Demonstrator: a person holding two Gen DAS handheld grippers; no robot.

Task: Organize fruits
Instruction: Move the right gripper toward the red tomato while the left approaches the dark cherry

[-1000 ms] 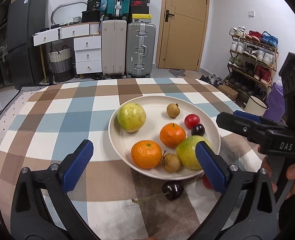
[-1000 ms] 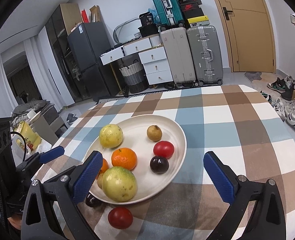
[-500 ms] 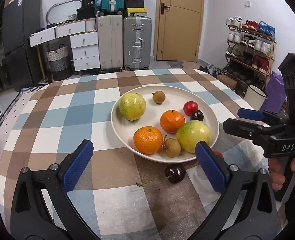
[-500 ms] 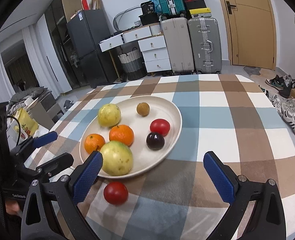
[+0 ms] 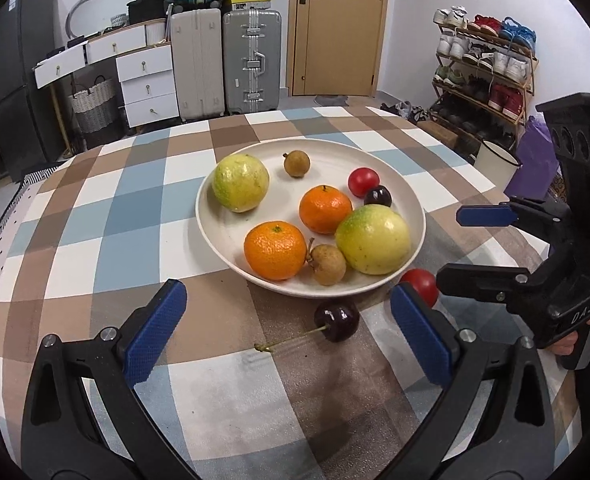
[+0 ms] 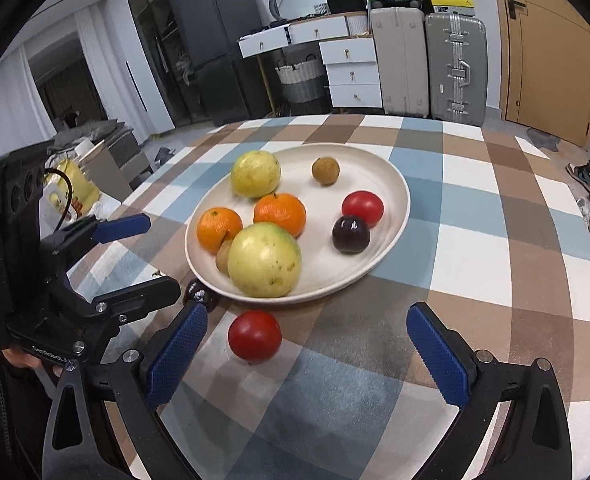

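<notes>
Red fruit loose ahead of right gripper, between wide-open empty jaws; centre pads, close gently, lift over plate rim; left gripper open, empty

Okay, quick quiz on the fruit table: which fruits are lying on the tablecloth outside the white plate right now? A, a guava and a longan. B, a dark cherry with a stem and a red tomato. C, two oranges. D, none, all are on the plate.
B: the dark cherry with its stem and the red tomato both lie on the tablecloth just off the near rim of the white plate.
</notes>
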